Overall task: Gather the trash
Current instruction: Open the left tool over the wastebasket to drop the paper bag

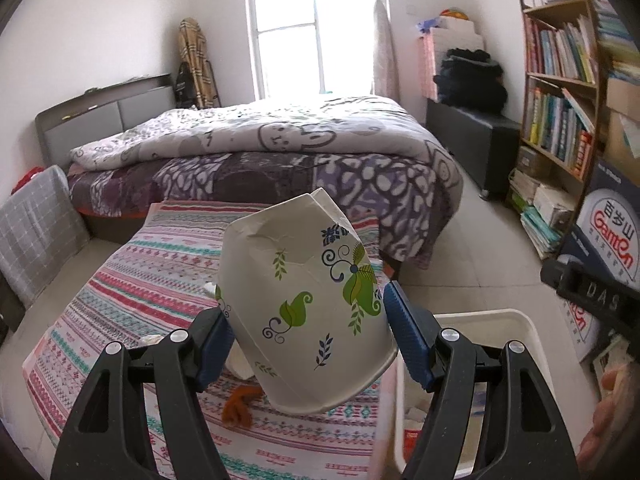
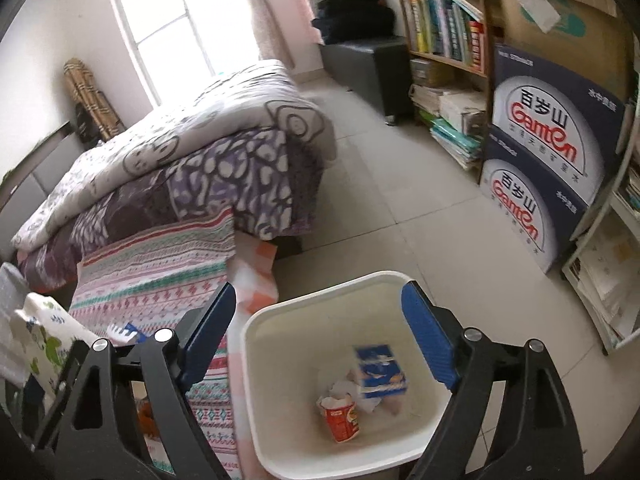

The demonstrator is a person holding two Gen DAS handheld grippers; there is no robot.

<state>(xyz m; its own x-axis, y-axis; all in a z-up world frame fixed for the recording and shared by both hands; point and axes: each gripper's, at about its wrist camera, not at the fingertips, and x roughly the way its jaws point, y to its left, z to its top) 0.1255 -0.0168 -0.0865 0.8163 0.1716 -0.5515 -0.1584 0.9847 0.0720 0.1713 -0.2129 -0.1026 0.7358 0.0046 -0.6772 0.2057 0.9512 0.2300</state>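
While my left gripper [image 1: 308, 326] pinches the crumpled paper cup [image 1: 308, 304] mid-frame above the striped cloth [image 1: 160, 272], the white bin [image 2: 288, 320] sits lower center w/ a red cup [image 2: 340, 416], blue box [image 2: 378, 370] & paper scraps inside. My right gripper [image 2: 320, 340] hangs spread wide over it; bed [image 2: 180, 152] upper left, Ganten boxes [image 2: 548, 152] at right.

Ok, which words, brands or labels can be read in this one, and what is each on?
"Ganten": red brand, upper blue carton, repeated on the lower carton.
"百岁山": white characters above that brand, both cartons.
"DAS": right gripper's body, cut off at the frame edge.
Blue characters on the paper cup: unreadable.
Book spines, red cup and blue box in the bin: too small or blurred.
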